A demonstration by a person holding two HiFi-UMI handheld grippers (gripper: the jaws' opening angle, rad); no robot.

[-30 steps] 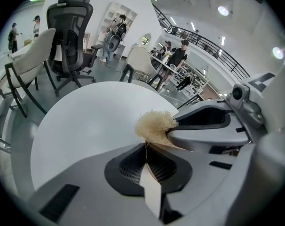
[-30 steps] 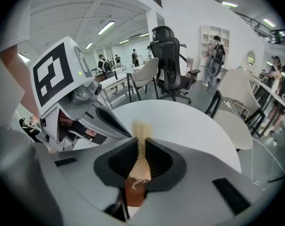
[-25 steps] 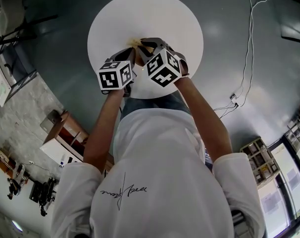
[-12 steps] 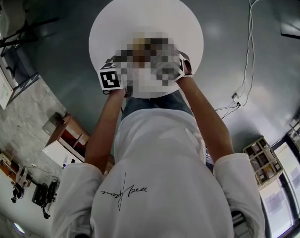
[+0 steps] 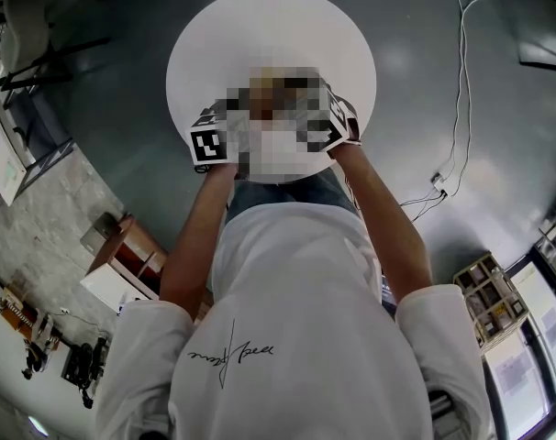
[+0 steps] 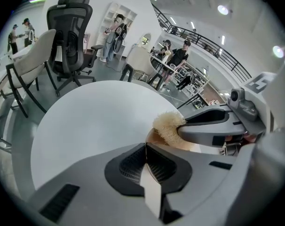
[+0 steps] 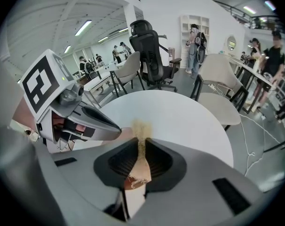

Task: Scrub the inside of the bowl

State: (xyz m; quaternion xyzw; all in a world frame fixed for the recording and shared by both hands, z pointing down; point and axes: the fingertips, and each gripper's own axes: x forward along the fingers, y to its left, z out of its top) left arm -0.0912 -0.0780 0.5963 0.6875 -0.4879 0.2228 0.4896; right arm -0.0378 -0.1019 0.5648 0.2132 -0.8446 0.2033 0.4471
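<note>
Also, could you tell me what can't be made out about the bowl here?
Left gripper view: the left gripper, shut on the bowl, hides most of its inside.
Right gripper view: the right gripper hides whether its scrubber touches the bowl.
Head view: a mosaic patch covers the jaws, bowl and scrubber.

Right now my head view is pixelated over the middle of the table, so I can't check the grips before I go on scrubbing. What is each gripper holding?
Observer: The left gripper is shut on the rim of the bowl.
Operator: And the right one?
Observer: The right gripper is shut on a beige fibrous scrubber.
Operator: Is the scrubber at the bowl?
Observer: In the left gripper view its tuft sits at the bowl's opening, over the brownish inside. I cannot tell whether it touches.
</note>
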